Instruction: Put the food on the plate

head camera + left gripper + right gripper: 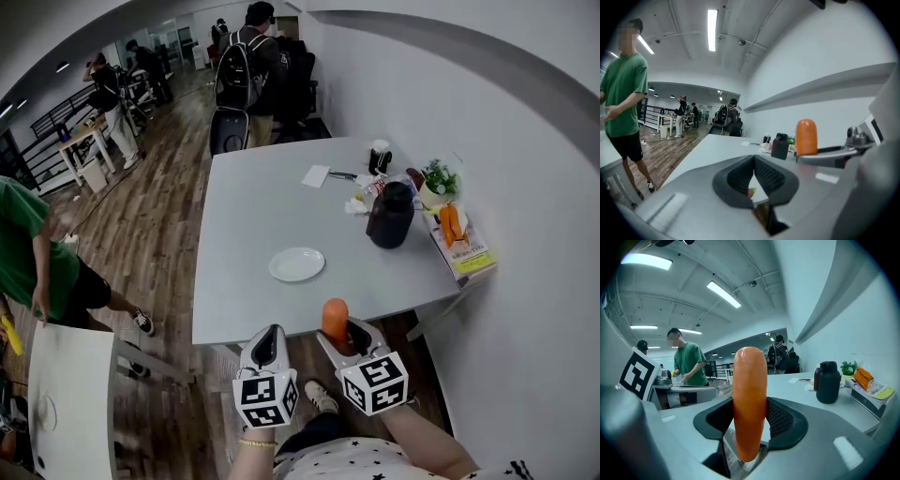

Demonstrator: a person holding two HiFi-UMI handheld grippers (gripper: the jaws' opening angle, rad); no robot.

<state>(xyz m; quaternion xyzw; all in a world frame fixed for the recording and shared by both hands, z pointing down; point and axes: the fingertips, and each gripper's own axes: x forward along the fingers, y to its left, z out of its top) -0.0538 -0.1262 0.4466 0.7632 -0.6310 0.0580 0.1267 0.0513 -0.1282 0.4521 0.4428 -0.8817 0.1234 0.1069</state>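
Note:
An orange carrot (335,317) stands upright between the jaws of my right gripper (339,336), which is shut on it just off the table's near edge. In the right gripper view the carrot (750,399) fills the gap of the right gripper (749,420). It also shows from the left gripper view, as the carrot (806,137) at the right. The white plate (296,264) lies empty on the grey table (244,225), ahead of both grippers. My left gripper (267,345) is beside the right one, its pads (740,177) touching, with nothing held.
A dark jug (390,215) stands right of the plate, with a small potted plant (437,180) and a box bearing more carrots (452,225) by the wall. A paper sheet (316,175) lies farther back. A person in green (28,253) stands at the left.

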